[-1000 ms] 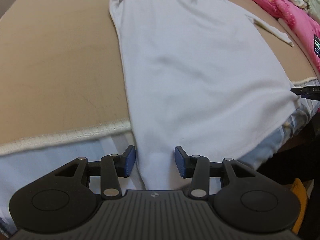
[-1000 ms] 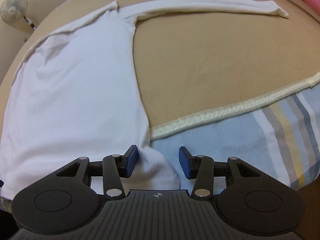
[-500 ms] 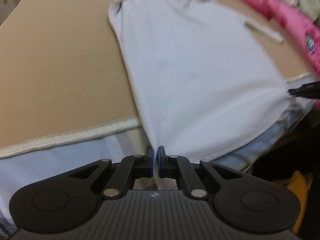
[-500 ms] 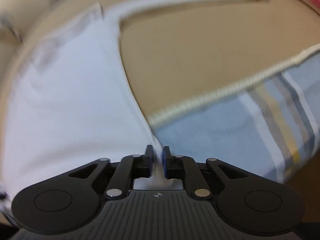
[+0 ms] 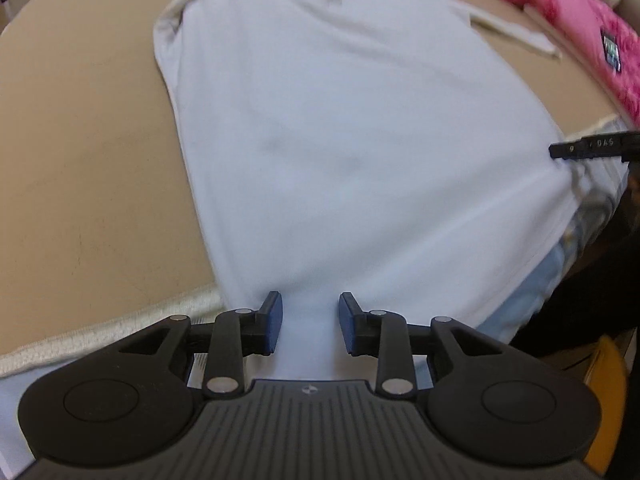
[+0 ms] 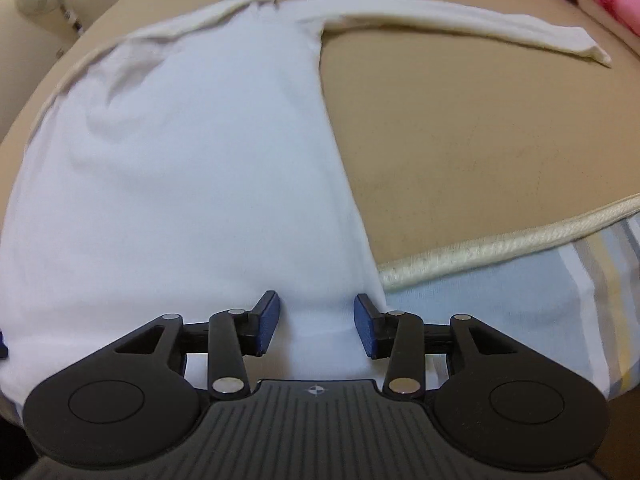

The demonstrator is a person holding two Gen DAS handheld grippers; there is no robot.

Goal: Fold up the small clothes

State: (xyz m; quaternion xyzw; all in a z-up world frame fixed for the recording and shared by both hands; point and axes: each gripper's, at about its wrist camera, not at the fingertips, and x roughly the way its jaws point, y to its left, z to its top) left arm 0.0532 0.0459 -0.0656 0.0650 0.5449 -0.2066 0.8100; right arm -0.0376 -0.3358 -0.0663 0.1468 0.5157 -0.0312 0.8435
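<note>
Hem corners of the white shirt (image 5: 352,128) sit between the parted pads of both tools: left tool (image 5: 310,322) and right tool (image 6: 316,322) are each released, gripping nothing. The shirt lies flat on the tan mat (image 6: 460,140) of the bed, filling the frame centre, one sleeve (image 6: 460,20) stretched toward upper right. Judged step: starting the hem fold. Next, both must clench on the corners and lift together.

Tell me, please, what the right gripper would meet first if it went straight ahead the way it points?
The white shirt: its hem corner already lies between the open fingers of the right gripper, so it would slide further over that cloth, though how high it sits above it is unclear.
</note>
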